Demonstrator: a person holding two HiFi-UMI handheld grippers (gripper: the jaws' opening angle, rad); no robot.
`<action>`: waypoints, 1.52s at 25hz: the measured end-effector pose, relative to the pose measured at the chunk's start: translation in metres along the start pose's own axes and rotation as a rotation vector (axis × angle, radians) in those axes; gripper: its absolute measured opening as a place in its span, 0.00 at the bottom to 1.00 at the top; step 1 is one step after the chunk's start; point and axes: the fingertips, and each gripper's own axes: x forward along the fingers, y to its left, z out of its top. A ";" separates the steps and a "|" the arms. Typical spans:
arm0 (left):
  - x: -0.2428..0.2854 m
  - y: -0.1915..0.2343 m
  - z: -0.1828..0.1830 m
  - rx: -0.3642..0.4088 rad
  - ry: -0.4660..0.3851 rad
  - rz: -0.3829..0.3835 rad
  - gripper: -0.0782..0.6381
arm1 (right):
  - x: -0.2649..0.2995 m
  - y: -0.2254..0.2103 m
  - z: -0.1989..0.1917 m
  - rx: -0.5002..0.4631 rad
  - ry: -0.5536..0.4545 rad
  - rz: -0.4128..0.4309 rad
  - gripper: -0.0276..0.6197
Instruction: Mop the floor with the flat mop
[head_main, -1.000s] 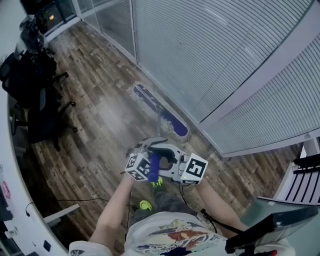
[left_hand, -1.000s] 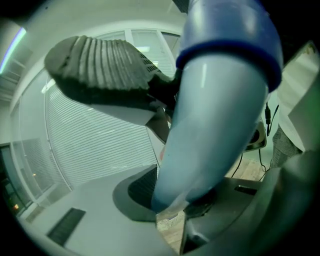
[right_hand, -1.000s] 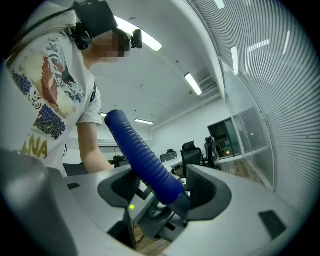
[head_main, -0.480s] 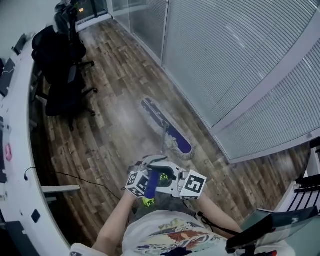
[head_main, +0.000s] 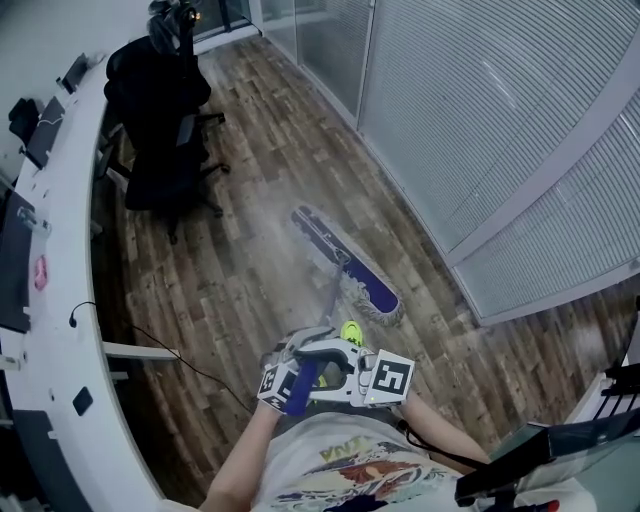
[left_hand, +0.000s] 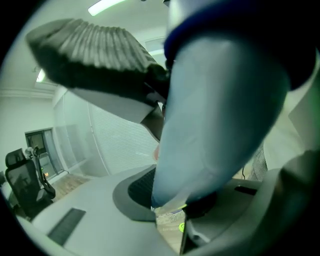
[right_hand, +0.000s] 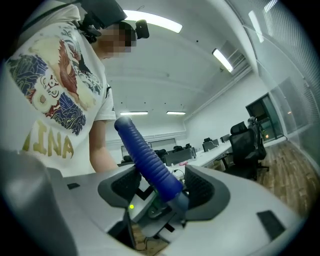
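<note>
Blue ribbed grip (right_hand: 150, 162): the top of the handle of the flat mop (head_main: 352, 272), pinched between the padded fingers (right_hand: 202, 187) of the right gripper (right_hand: 162, 182); it slants up and left in front of a person's printed T-shirt (right_hand: 55, 90)
Left gripper (left_hand: 177, 192): fingers clamped on the pale pole (left_hand: 220, 100) lower down the handle; the pole is so close that it blurs and fills much of that view
Grippers together: in the head view they sit side by side just ahead of the person's chest, marker cubes (head_main: 393, 375) facing up, the grip poking out between them
Pole's run: thin and grey, sloping away from the grippers down to the mop head (head_main: 330, 245)
Mop head: a long blue pad with a pale fringe, flat on the floor (head_main: 240, 290), slantwise and roughly in line with the glass partition (head_main: 480, 120), near its foot but apart from it
Floor: brown wood planks, with a paler hazy patch just left of the mop head
Shoe (head_main: 350, 330): yellow-green, between the grippers and the mop head, just beside the pole
Partition: fine horizontal slats, along the right
Office chairs (head_main: 160, 120): black, far left, by the curved white bench (head_main: 50, 370)
Cable (head_main: 170, 352): dark, trailing over the planks near the bench
</note>
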 end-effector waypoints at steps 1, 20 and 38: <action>0.004 -0.002 -0.001 0.013 0.002 -0.010 0.18 | -0.003 -0.001 -0.001 -0.010 -0.010 -0.006 0.46; 0.123 0.101 0.022 0.062 -0.007 -0.051 0.18 | -0.065 -0.148 0.023 -0.039 -0.028 -0.062 0.46; 0.318 0.223 0.089 0.086 0.020 -0.083 0.18 | -0.203 -0.342 0.084 0.032 -0.127 -0.114 0.46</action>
